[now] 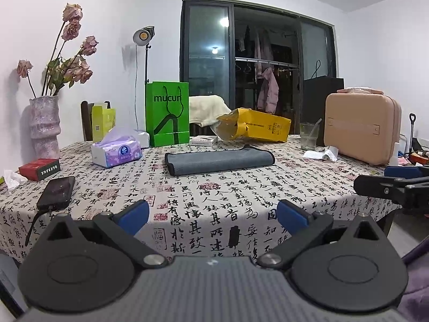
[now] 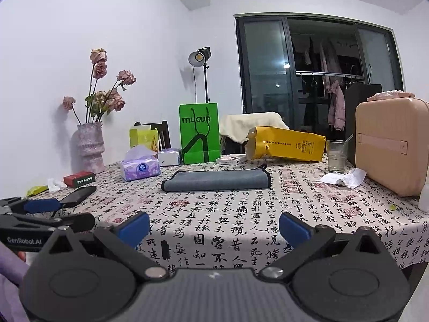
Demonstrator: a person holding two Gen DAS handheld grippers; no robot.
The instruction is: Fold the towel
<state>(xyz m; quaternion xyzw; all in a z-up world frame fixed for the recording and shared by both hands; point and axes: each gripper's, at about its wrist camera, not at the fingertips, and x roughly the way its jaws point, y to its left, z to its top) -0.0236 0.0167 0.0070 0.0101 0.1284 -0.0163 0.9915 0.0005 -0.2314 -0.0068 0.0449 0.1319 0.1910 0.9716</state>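
Note:
A grey towel with a black hem (image 1: 219, 160) lies folded into a flat strip on the calligraphy-print tablecloth (image 1: 214, 201), past the table's middle; it also shows in the right wrist view (image 2: 215, 180). My left gripper (image 1: 213, 216) is open and empty, held back at the table's near edge, well short of the towel. My right gripper (image 2: 214, 228) is also open and empty at the near edge, to the right of the left one. Each gripper shows at the side of the other's view.
Around the towel stand a green paper bag (image 1: 167, 112), a yellow bag (image 1: 254, 124), a tissue pack (image 1: 116, 151), a glass (image 1: 308, 135), a tan case (image 1: 362, 126) and a vase of dried roses (image 1: 44, 126). A phone (image 1: 56, 191) and a red box (image 1: 39, 169) lie at the left.

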